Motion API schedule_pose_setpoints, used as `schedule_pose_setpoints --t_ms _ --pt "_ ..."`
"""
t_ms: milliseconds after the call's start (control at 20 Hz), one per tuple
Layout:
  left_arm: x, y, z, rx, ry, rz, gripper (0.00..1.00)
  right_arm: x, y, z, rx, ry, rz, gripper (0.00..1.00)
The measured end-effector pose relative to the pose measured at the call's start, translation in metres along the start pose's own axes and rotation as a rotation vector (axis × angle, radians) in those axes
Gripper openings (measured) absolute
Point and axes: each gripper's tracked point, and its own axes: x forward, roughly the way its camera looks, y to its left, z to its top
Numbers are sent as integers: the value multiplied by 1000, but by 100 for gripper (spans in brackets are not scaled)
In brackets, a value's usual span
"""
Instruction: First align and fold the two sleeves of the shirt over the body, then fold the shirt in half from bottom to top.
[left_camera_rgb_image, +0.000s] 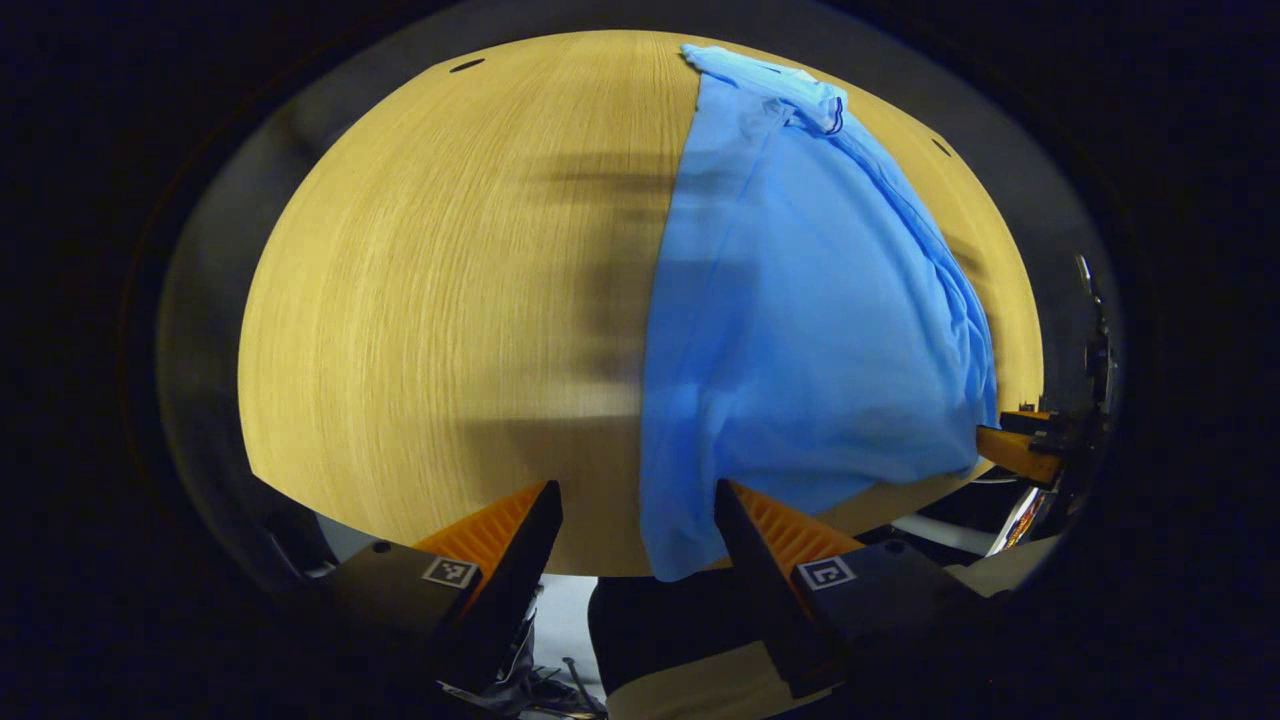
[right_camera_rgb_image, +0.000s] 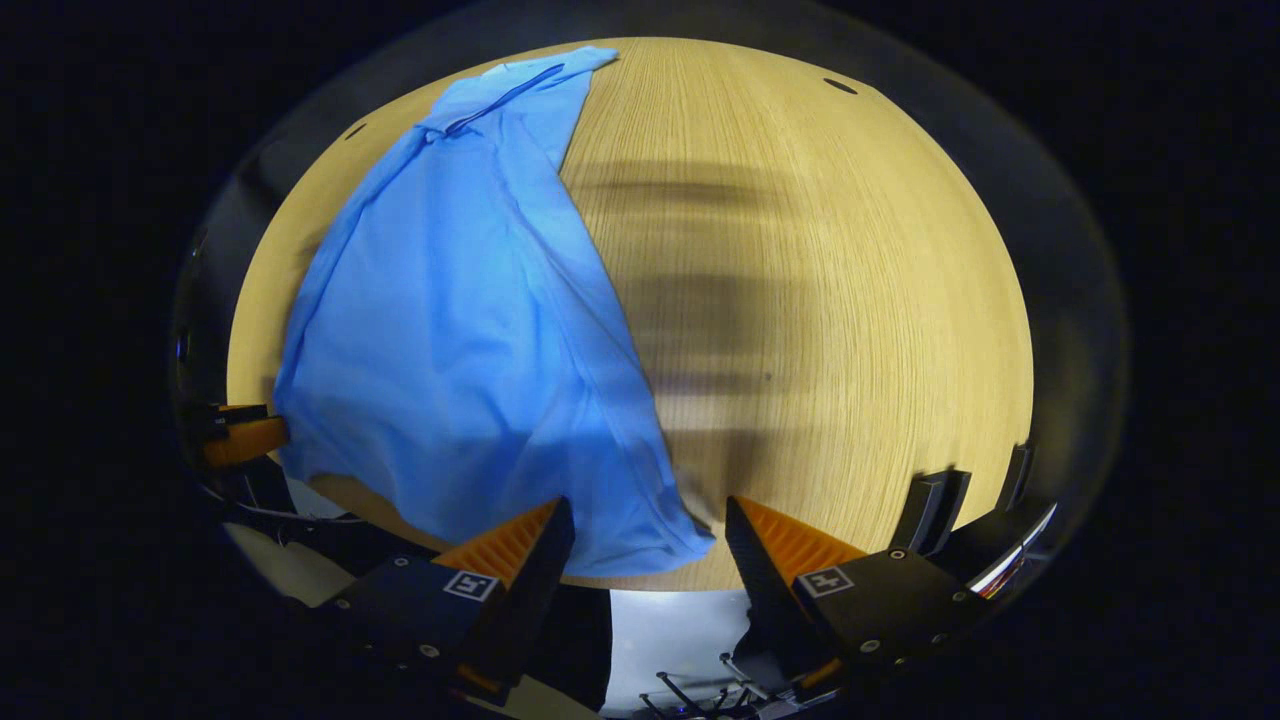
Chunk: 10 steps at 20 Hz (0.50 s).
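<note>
The blue shirt (left_camera_rgb_image: 810, 330) lies lengthwise on the wooden tabletop (left_camera_rgb_image: 430, 300), collar at the far end and hem at the near edge, already narrowed to a long panel with the sleeves seemingly folded in. So the step in hand looks like the bottom-to-top fold. On the left, the left gripper (left_camera_rgb_image: 638, 530) hangs at the near edge with its jaws wide and empty, the shirt's left hem corner drooping over the edge between them. On the right, the right gripper (right_camera_rgb_image: 650, 540) also has its jaws wide and empty, the right hem corner (right_camera_rgb_image: 660, 540) lying between them just at the table's edge.

To do this well, each gripper should probably pinch its corner through all layers, so the folded sleeves do not slip out. Both should then lift together, level, and carry the hem towards the collar (right_camera_rgb_image: 500, 85), keeping the cloth taut across its width, and lay it down with the edges matched
</note>
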Motion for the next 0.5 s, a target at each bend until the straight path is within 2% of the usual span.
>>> schedule_pose_setpoints --t_ms 100,150,250,300,350,400,450,500 --pt "5 1 -5 -6 15 11 95 4 3 -1 -17 2 2 84" --pt "4 3 -4 -3 5 22 87 4 5 0 -19 -2 7 81" --pt "9 5 0 2 3 44 80 5 9 1 -22 -7 15 74" --pt "9 6 -1 -2 7 46 75 4 10 2 -25 -14 21 67" --pt "11 -1 0 -12 14 17 55 4 12 3 -21 -18 28 63" --pt "9 -6 -1 -32 15 0 43 4 17 2 -2 -17 47 45" --pt "10 -6 -1 -24 12 0 10 4 21 1 19 -15 59 27" --pt "8 -7 2 9 5 -3 9 4 21 2 28 -19 62 8"
